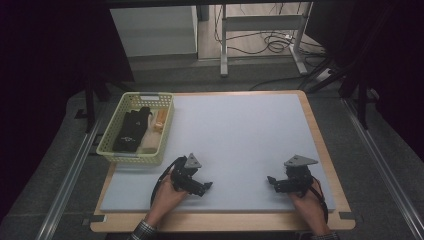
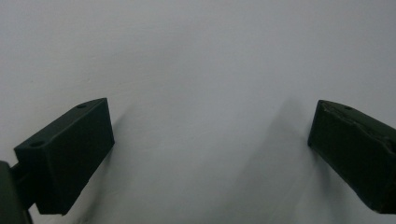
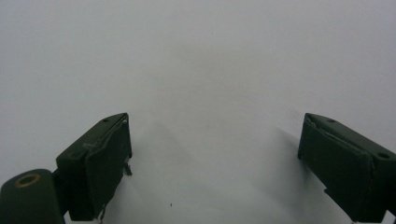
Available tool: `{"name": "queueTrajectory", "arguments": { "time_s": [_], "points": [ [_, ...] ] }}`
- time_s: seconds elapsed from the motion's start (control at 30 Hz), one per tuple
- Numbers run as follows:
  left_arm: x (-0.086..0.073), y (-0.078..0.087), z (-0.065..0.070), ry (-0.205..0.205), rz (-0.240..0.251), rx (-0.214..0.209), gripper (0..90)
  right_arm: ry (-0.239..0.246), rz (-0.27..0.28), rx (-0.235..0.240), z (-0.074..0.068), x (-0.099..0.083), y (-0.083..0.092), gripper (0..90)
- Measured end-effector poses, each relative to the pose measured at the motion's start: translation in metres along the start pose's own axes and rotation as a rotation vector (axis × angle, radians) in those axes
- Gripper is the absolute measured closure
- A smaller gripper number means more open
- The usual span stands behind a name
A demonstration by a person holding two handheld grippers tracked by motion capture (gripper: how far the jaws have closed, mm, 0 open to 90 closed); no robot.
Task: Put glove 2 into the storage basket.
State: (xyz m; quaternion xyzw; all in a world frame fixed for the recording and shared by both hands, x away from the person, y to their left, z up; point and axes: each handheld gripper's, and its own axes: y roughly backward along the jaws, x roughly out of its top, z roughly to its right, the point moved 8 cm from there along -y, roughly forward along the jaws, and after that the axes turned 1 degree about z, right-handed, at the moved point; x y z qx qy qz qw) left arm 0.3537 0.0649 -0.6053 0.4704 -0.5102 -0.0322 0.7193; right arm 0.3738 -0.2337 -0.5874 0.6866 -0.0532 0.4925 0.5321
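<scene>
Basket (image 1: 167, 131) of dark cloth items (image 1: 131, 131) sits at the mat's (image 1: 240, 135) far left corner, its long axis running away from the person. Left gripper (image 1: 206, 186) is the nearer, right gripper (image 1: 270, 180) well apart; both rest empty, jaws spread wide.

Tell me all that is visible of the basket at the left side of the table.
The basket is a pale yellow-green, rectangular tray of what looks like plastic, with slotted walls. It stands upright on the table's far left, half on the grey mat. Inside lie a black folded item and small pale things. Neither gripper touches it.
</scene>
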Motion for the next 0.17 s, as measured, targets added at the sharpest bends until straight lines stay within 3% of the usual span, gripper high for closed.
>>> {"name": "queueTrajectory", "arguments": {
  "time_s": [0.17],
  "points": [
    [-0.0002,-0.0001,0.0001,0.000,0.001,0.002,0.3,0.000,-0.001,0.000,0.0000,-0.0002,-0.0001,9.5]
  ]
}}
